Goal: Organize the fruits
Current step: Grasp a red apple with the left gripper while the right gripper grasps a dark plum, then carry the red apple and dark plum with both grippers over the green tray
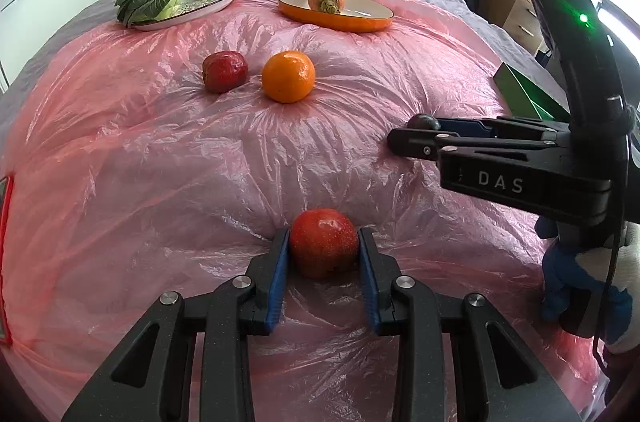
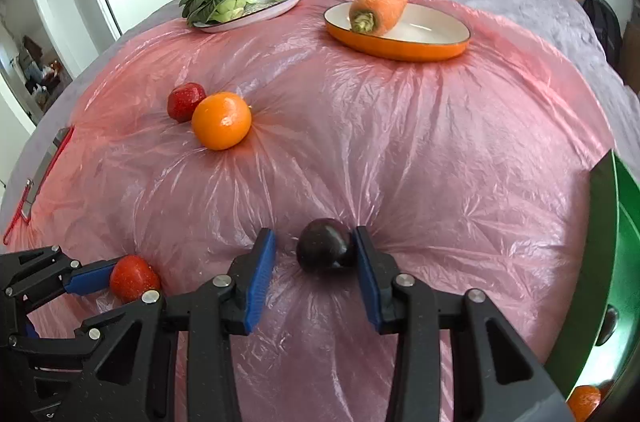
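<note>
Two grippers working fruit on the pink plastic sheet (image 1: 160, 162)

Left gripper (image 1: 324, 250) is clamping a red apple (image 1: 324, 246); right gripper (image 2: 316, 254), lettered "DAS", is straddling a dark plum (image 2: 324, 246), left pad clear.

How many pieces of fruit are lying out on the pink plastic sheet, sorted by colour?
Red: 2, red fruit between the left fingers, small red fruit
Orange: 1, orange
Dark purple: 1, plum
Total: 4

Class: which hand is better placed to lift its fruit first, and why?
Left. The left gripper is already shut on the red apple, while the right gripper has a gap beside the dark plum.
</note>
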